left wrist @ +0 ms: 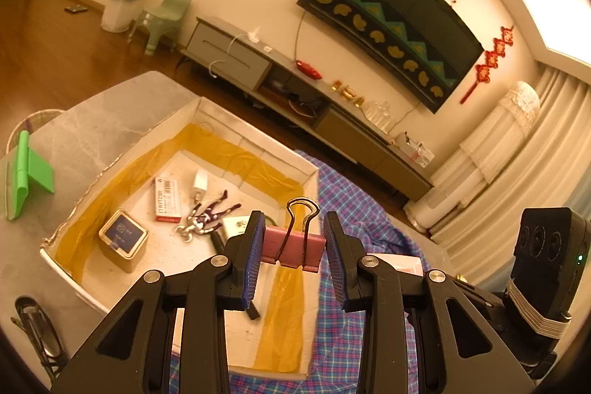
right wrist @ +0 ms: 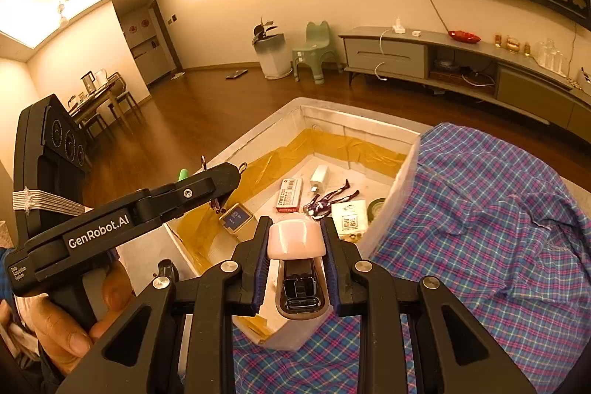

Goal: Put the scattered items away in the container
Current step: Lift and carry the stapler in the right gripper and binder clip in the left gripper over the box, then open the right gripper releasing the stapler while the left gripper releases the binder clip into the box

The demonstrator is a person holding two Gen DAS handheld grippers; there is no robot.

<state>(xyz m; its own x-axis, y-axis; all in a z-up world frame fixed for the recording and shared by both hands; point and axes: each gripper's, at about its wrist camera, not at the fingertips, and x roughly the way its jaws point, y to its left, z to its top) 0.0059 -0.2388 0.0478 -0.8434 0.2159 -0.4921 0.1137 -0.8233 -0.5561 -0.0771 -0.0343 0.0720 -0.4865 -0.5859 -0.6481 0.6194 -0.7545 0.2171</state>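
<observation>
Container first: the big white box with yellow tape lining sat on the worktop, right ahead of and below both tongs. It already had a fair bit in it: a small square tin, a red-and-white packet, a white charger plug, a little action figure and a printed card.

Two items were mid-delivery, I'd say. The left tongs had a pink binder clip between the pads; the left pad touched it, the right one seemed to stand slightly off, so I can't tell how firm that grip was. The right tongs were clenched on a pink stapler, poised over the near corner of the box.

Still outside: a green stand far left of the left tongs, and glasses low left, beside the box. A plaid shirt was draped right against the box's right wall, which could snag a drop near that edge.
</observation>
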